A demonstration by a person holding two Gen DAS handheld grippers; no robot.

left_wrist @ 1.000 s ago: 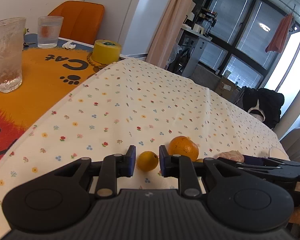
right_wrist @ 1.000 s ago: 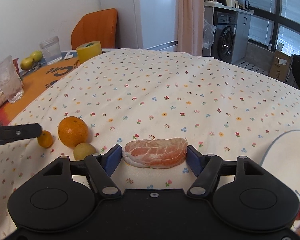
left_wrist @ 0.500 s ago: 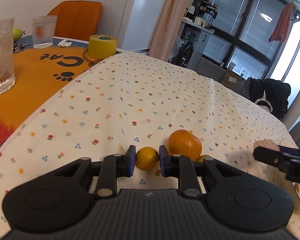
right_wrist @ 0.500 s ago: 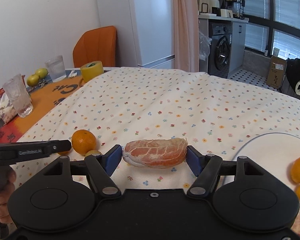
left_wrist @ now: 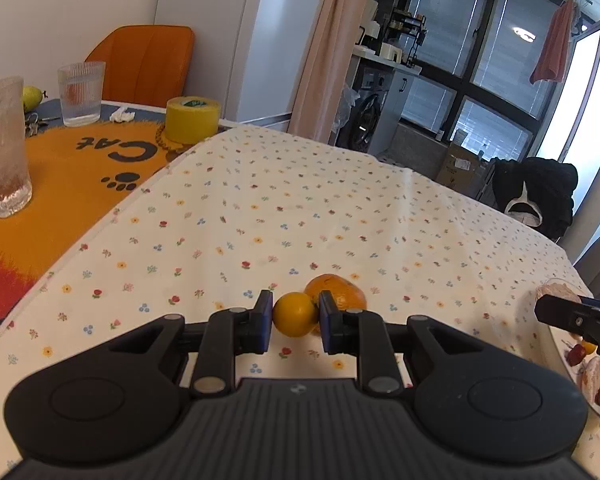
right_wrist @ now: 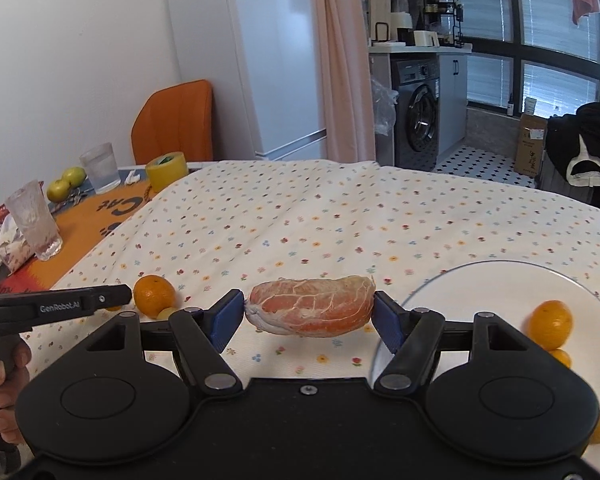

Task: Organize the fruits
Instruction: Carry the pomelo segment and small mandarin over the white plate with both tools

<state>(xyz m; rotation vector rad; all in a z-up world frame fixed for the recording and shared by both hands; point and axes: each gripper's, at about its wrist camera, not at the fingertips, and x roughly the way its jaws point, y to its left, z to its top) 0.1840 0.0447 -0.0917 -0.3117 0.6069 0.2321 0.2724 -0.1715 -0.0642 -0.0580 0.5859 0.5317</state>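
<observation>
My left gripper point(left_wrist: 295, 316) is shut on a small yellow-orange citrus fruit point(left_wrist: 295, 314), held above the flowered tablecloth. Just behind it a larger orange point(left_wrist: 339, 296) lies on the cloth. My right gripper point(right_wrist: 310, 314) is shut on a peeled pomelo segment point(right_wrist: 310, 310), held in the air by the left rim of a clear glass plate point(right_wrist: 500, 280). That plate holds small oranges point(right_wrist: 550, 324). In the right wrist view the orange point(right_wrist: 154, 295) lies at the left with a small greenish fruit point(right_wrist: 166, 313) beside it. The left gripper point(right_wrist: 80, 300) shows there too, held by a hand point(right_wrist: 4, 376).
Left of the flowered cloth is an orange cat mat point(left_wrist: 60, 184) with two glasses point(left_wrist: 2, 148), a yellow tape roll point(left_wrist: 192, 120) and green apples point(right_wrist: 66, 184). An orange chair point(left_wrist: 148, 64) stands behind. The plate point(left_wrist: 560, 344) with small fruits sits at the table's right edge.
Both grippers have risen with their fruit. The right gripper carried the pomelo segment rightward to the plate's rim; the small citrus in the left gripper has lifted off the cloth.
</observation>
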